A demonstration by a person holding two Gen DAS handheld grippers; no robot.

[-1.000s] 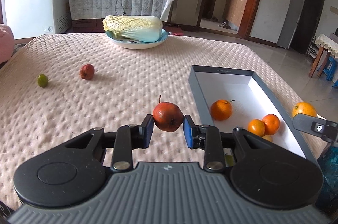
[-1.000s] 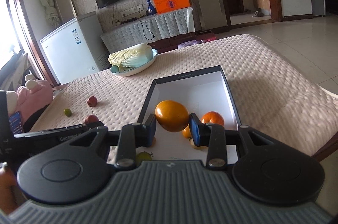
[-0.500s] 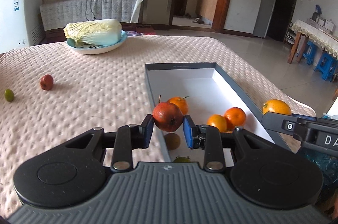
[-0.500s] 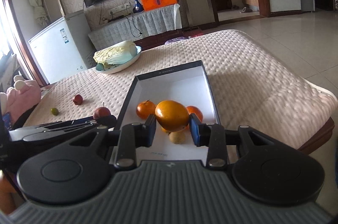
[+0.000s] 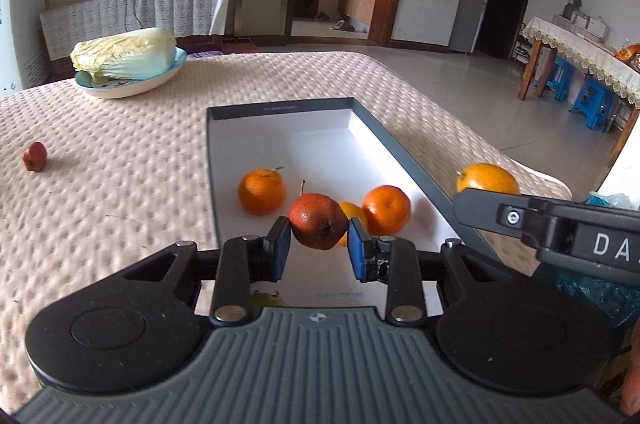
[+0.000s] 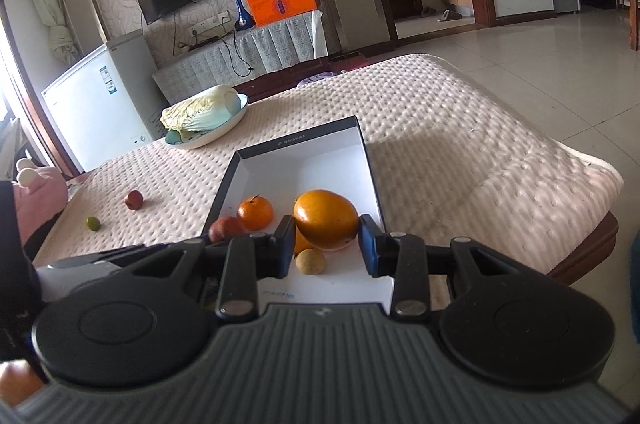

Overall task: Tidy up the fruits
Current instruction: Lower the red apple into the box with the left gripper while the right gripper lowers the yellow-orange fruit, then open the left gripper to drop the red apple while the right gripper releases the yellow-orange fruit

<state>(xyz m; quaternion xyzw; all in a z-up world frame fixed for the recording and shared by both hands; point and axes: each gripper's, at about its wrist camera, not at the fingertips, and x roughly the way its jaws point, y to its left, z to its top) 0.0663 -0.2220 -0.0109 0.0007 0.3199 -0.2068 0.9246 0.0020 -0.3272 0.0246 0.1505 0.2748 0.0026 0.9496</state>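
A: Left wrist view first. What is the left gripper (image 5: 319,252) doing?

B: Its blue pads are clamped on a small red fruit (image 5: 318,221) with a thin stem, held above the near end of the grey-walled box (image 5: 280,108). Inside the white box floor lie a mandarin (image 5: 262,190) toward the left wall and another orange one (image 5: 386,208) further right, with a third mostly hidden behind the held fruit

A: Anything outside the box?

B: A second red fruit (image 5: 35,156) sits well apart on the quilted table cover (image 5: 120,159). A cabbage (image 5: 124,53) rests in a plate (image 5: 132,88) at the far side. At the right edge the other tool's arm crosses the frame, carrying a big orange (image 5: 487,177)

A: Now the right wrist view

B: The right gripper (image 6: 326,250) is narrowed onto that big orange (image 6: 326,219), pads pressing both flanks, over the box (image 6: 296,141). Below it lie a mandarin (image 6: 255,212) and a small yellowish fruit (image 6: 310,262). The left tool's red fruit (image 6: 225,228) shows at the box's left wall. On the cover further left sit a red fruit (image 6: 134,199) and a small green one (image 6: 93,223)
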